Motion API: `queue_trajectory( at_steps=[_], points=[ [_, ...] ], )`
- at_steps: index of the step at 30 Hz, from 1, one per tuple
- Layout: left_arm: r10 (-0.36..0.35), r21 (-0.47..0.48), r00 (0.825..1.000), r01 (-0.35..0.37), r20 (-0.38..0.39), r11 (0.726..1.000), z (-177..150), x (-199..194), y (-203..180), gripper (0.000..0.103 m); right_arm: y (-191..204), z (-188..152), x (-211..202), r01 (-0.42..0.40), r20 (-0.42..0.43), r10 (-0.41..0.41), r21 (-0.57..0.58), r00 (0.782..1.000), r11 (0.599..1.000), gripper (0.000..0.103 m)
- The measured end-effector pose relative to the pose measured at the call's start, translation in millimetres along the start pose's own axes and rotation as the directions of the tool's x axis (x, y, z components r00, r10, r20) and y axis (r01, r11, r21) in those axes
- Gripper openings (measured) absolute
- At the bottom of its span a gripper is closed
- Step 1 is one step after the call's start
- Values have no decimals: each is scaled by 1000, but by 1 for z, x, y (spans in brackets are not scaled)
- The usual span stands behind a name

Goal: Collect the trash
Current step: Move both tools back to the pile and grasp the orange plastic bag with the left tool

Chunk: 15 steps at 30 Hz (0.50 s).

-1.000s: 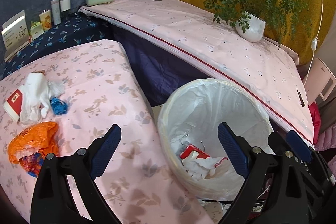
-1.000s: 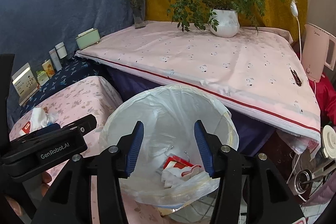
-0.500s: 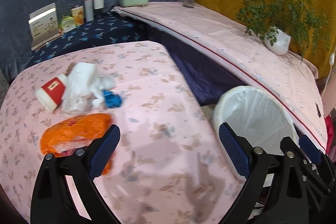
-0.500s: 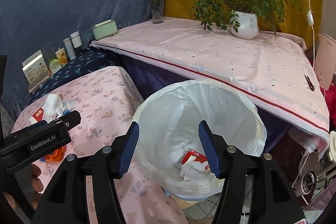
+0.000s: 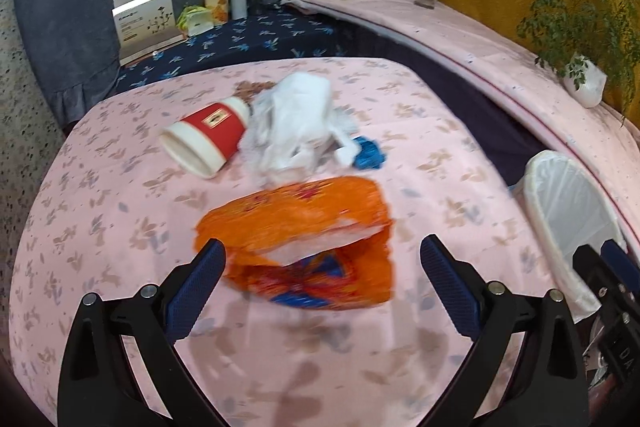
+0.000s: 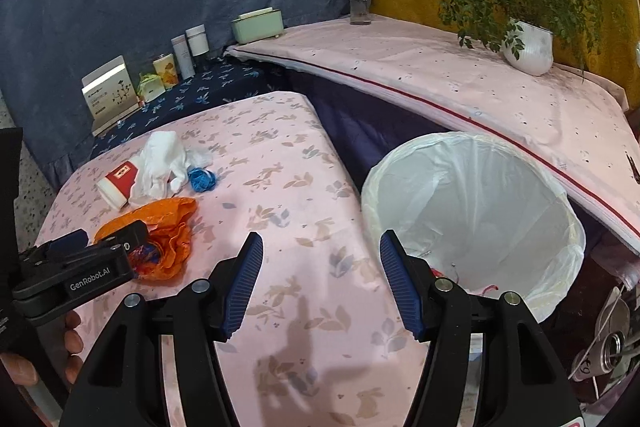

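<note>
Now our left gripper (image 5: 322, 269) has swung away from the trash bin (image 6: 472, 219) and points at the orange wrapper (image 5: 304, 247) on the tabletop (image 5: 400, 115); a second ago it looked into the bin. Its jaws stand wide apart and hold nothing, with the wrapper just in front of them and partly between the tips. We judge that the last drop is finished and the next pick starts here.

Behind the wrapper lie the crumpled white tissue (image 5: 292, 123), the red paper cup (image 5: 208, 139) on its side touching the tissue, and a small blue scrap (image 5: 368, 157) just beside the tissue. So four pieces still wait.

Our right gripper (image 6: 322, 285) has also turned a little toward the tabletop, jaws apart and empty, with the bin beside it. Some red and white trash already lies at the bottom of the bin.
</note>
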<state>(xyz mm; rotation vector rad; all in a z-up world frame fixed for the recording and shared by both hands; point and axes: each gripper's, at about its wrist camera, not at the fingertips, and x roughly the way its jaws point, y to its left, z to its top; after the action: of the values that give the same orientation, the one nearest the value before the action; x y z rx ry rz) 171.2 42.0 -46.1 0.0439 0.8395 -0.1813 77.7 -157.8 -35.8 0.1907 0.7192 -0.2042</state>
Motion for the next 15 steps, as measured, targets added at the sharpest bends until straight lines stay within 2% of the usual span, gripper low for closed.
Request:
queue_trajectory(
  at_steps=[6,11,12,14,15],
  points=[
    [20,10,1000,-20,-5,1000,-5,12,24,93,29,-6,7,-32,-25,31,-29,999,999,59],
    [23,90,1000,-23,5,996,-5,23,27,91,49,-10,13,-49,-44,46,-58,998,997,59],
    [15,96,1000,-15,2,995,-5,26,28,87,54,-10,15,-51,-49,48,-62,998,997,59],
    [-17,90,999,20,-31,996,-3,32,31,65,60,-12,18,-54,-57,50,-68,997,996,59],
    [-30,85,999,34,-44,996,-3,35,33,61,63,-12,20,-55,-62,51,-71,997,996,59]
  ],
)
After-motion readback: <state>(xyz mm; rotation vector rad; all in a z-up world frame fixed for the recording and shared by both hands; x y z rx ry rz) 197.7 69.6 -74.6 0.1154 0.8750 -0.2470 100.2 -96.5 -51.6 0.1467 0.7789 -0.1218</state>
